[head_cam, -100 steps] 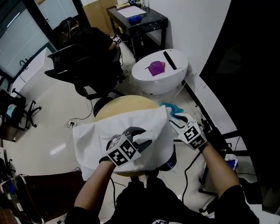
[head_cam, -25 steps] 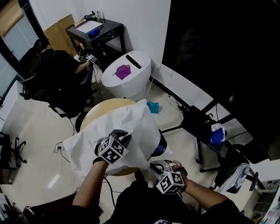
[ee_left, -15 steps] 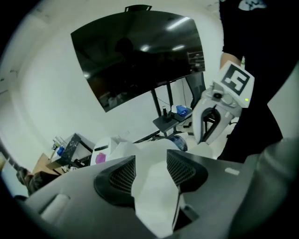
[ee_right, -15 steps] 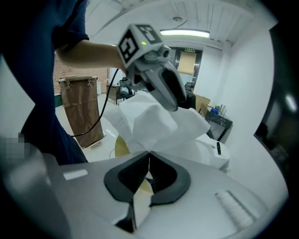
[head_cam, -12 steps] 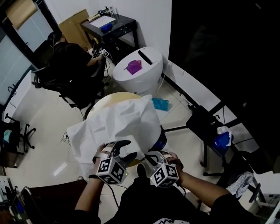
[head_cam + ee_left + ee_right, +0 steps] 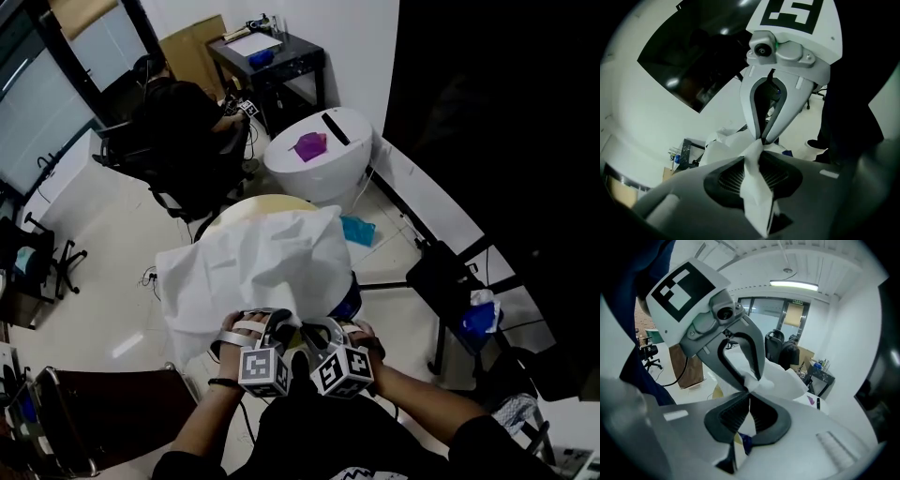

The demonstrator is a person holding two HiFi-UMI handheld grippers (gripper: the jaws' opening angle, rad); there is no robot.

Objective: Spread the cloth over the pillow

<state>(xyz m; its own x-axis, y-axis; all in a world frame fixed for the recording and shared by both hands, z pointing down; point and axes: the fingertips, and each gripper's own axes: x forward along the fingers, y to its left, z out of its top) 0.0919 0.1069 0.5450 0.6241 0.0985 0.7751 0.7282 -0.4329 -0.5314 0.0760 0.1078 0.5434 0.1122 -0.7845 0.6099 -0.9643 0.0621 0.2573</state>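
A white cloth [image 6: 262,267] lies crumpled over a round tan pillow [image 6: 258,204] in the head view. My two grippers sit side by side at the cloth's near edge. The left gripper [image 6: 274,319] has just been closing with the cloth between its jaws, and its tips now pinch the hem. The right gripper [image 6: 317,328] is shut on the same hem. In the left gripper view a strip of cloth [image 6: 757,187] runs through my left gripper [image 6: 758,157], and the right gripper [image 6: 762,139] pinches it just beyond. The right gripper view shows the left gripper [image 6: 751,383] nipping the cloth [image 6: 787,380].
A white round bin [image 6: 319,164] with a purple thing on it stands beyond the pillow. A person in black sits on an office chair [image 6: 183,131] at the back left, near a black desk [image 6: 272,56]. A black stand [image 6: 441,277] is at the right.
The left gripper came off the top of the cloth, back to its near edge beside the right gripper, opened, then closed on the hem. The right gripper rose slightly, still shut.
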